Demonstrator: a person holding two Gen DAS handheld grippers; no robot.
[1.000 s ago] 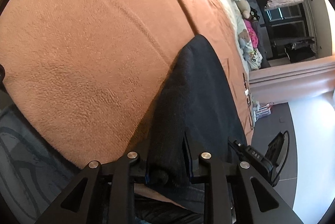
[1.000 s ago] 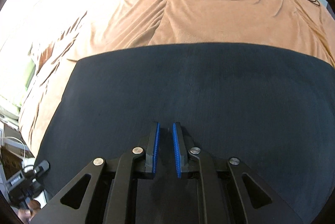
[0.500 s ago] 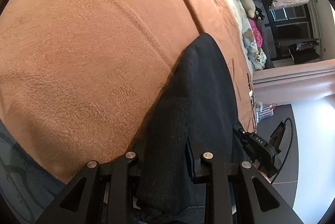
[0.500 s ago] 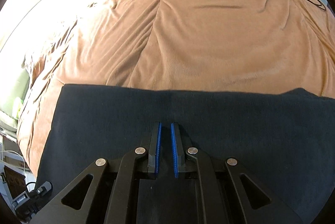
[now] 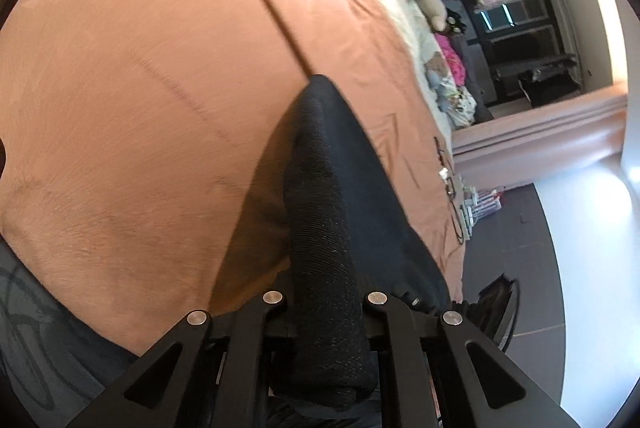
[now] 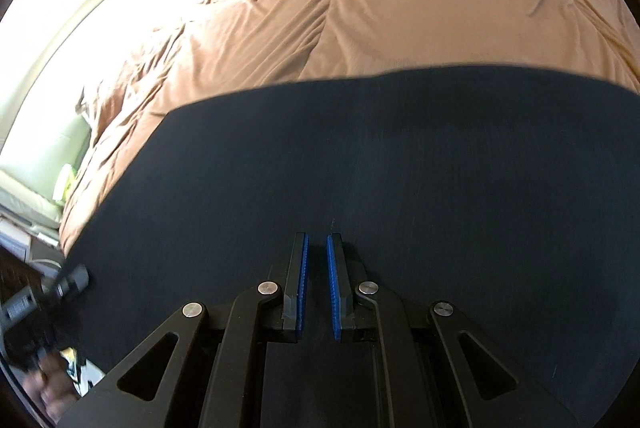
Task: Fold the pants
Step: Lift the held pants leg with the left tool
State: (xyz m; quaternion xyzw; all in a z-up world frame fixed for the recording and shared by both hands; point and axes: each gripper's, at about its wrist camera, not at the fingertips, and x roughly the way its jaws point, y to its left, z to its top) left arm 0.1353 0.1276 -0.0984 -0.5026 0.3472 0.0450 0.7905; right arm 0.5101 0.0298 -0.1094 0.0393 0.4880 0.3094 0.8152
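On the brown fleece bedspread [image 6: 400, 8] lies one pair of dark ribbed knit pants [image 6: 360, 168], near me. My left gripper [image 5: 326, 312] is closing on a bunched edge of them, which now stands higher off the bed than a second ago; I judge a fold is starting. My right gripper [image 6: 316, 284] stays nearly shut, seemingly pinching the fabric. Two tongs, one garment.
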